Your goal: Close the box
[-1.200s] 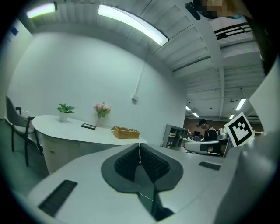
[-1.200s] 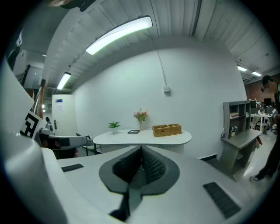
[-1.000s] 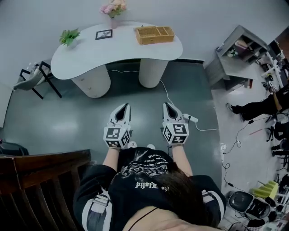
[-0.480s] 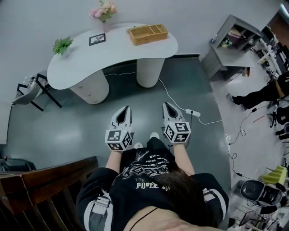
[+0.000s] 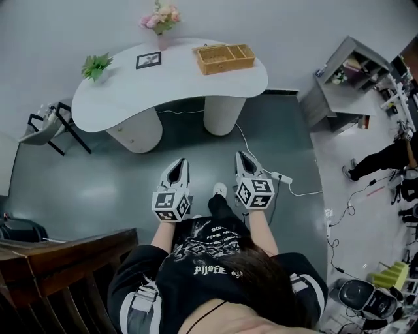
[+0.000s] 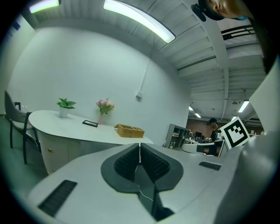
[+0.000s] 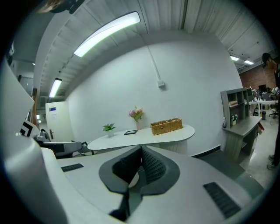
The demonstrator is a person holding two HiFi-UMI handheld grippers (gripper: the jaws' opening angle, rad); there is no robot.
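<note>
One counter (image 5: pixel 176 88) up top carrying one wicker box (image 5: pixel 226 58), one plant (image 5: pixel 95 65), one flower vase (image 5: pixel 160 19) and one photo frame (image 5: pixel 148 60). Two grippers mid-frame: left gripper (image 5: pixel 179 164), right gripper (image 5: pixel 242 158). One chair (image 5: pixel 46 127) at left.

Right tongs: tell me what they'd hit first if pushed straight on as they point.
Nothing close: the way ahead of the right tongs looks free across the floor, then likely the white table, near its basket end. Depth is unclear.
</note>
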